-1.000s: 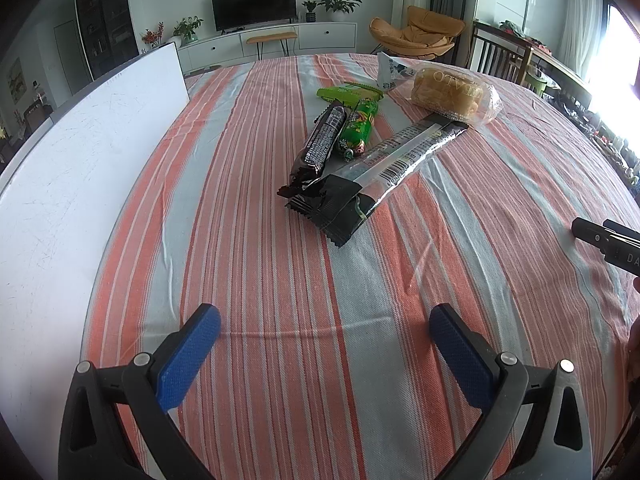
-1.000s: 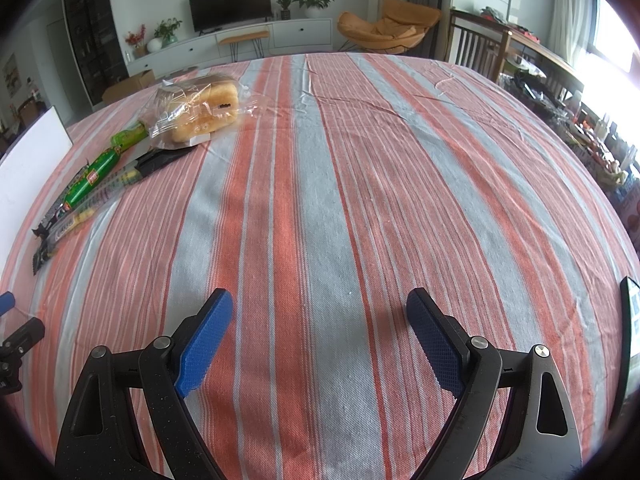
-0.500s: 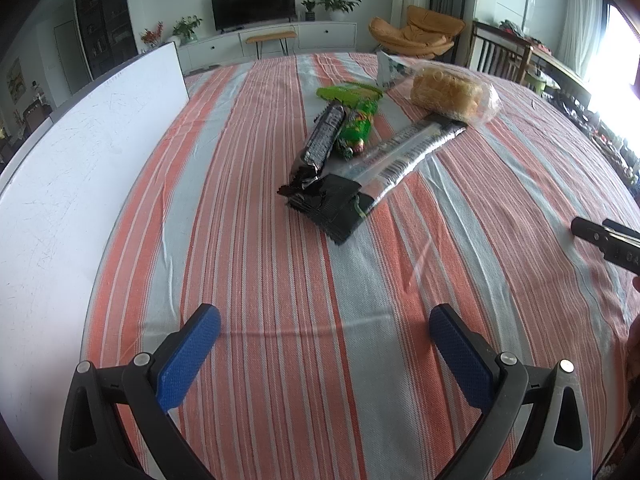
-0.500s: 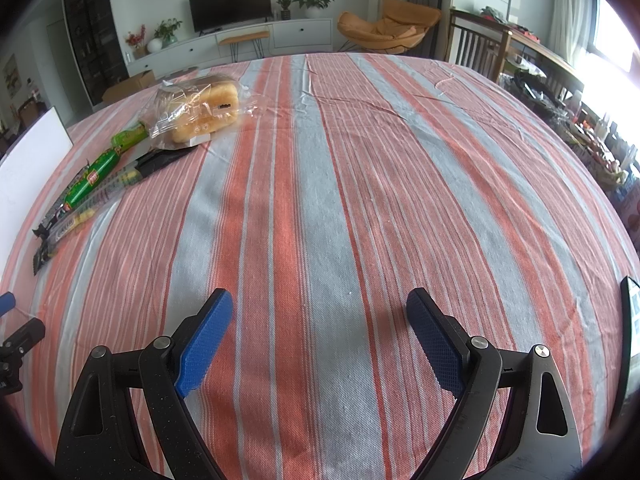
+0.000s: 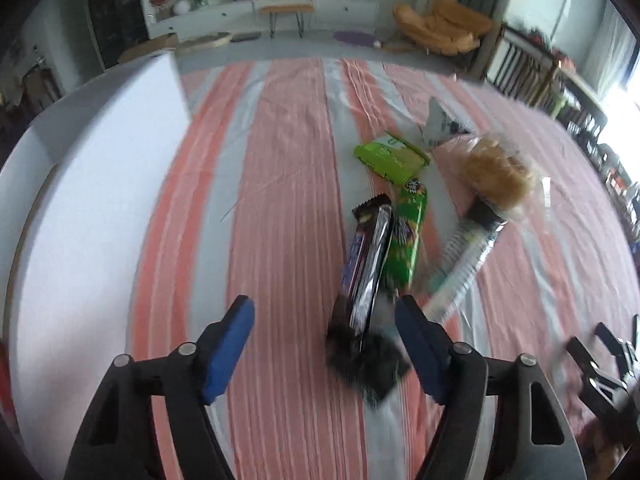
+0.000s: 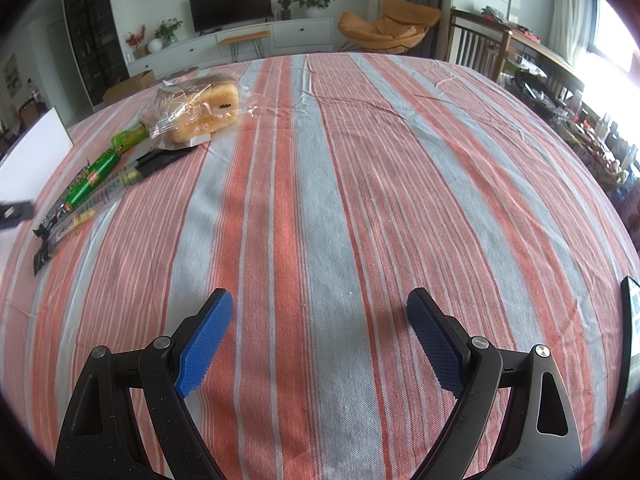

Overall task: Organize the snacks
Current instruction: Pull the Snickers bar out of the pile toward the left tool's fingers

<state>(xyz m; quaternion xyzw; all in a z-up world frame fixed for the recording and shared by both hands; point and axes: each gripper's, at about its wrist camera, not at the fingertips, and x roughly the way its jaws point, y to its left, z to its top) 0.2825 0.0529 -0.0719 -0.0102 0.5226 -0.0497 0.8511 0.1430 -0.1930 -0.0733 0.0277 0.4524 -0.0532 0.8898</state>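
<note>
1. The left gripper (image 5: 324, 314) hangs over a table covered by an orange-and-grey striped tablecloth (image 5: 280, 184), its blue-padded jaws partly apart after just narrowing.
2. The lower end of a dark chocolate bar wrapper (image 5: 366, 264) lies in the gap between those jaws, nearer the right pad; no pad is seen pressing on it, and the view is blurred.
3. Just right of the bar lies a green snack stick (image 5: 408, 236), with a flat green packet (image 5: 390, 156) above it toward frame centre.
4. A long silver-and-black packet (image 5: 464, 260) slants to the right, its top end under a bagged bread loaf (image 5: 496, 172) at centre right.
5. A white board (image 5: 92, 184) fills the left side of the left wrist view.
6. In the right wrist view, the right gripper (image 6: 320, 322) holds wide-open jaws over bare cloth at the lower centre, gripping nothing; the snacks sit well apart at the upper left.
</note>
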